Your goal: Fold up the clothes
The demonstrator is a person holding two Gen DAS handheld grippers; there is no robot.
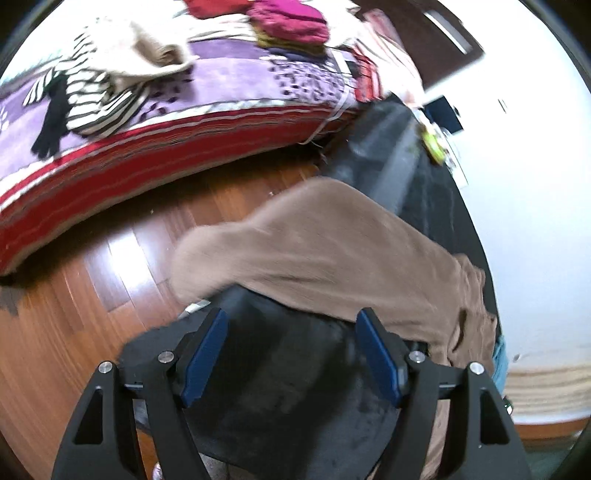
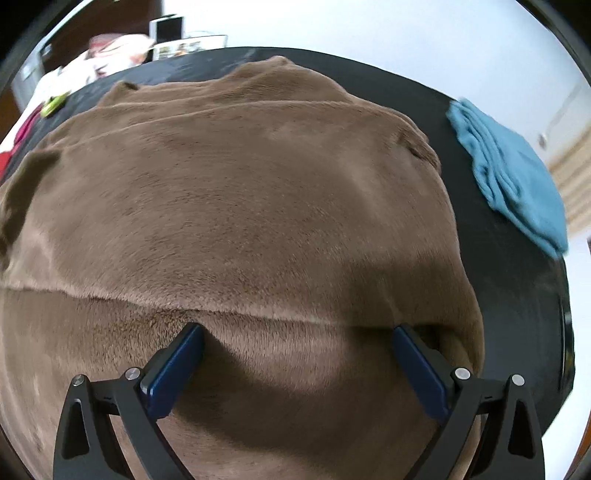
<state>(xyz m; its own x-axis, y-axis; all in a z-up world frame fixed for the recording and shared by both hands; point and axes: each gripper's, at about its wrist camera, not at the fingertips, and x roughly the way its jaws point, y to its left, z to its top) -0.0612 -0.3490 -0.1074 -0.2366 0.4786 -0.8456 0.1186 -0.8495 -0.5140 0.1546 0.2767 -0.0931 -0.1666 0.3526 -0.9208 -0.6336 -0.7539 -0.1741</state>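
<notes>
One brown fleece garment (image 2: pixel 236 192) covers most of the black desk (image 2: pixel 509 280), spread broadly with a fold line running across it close to the right gripper (image 2: pixel 297 341); seen from the left wrist, one end of it (image 1: pixel 317 243) hangs past the desk's edge over the wooden floor (image 1: pixel 74 314). That right gripper hangs over the fleece with its blue pads wide apart, tips at or just above the pile, nothing clamped between them. Over the bare black corner of the desk (image 1: pixel 280 373) sits the left gripper (image 1: pixel 291 332), jaws also well apart and empty, the brown cloth lying just beyond its tips. A folded blue cloth (image 2: pixel 513 177) rests on the desk to the right of the fleece, apart from it. Across the floor stands a bed with a purple and red cover (image 1: pixel 229 88), carrying a striped garment (image 1: pixel 92 99), a beige piece (image 1: pixel 147 55) and a magenta bundle (image 1: pixel 291 22)
</notes>
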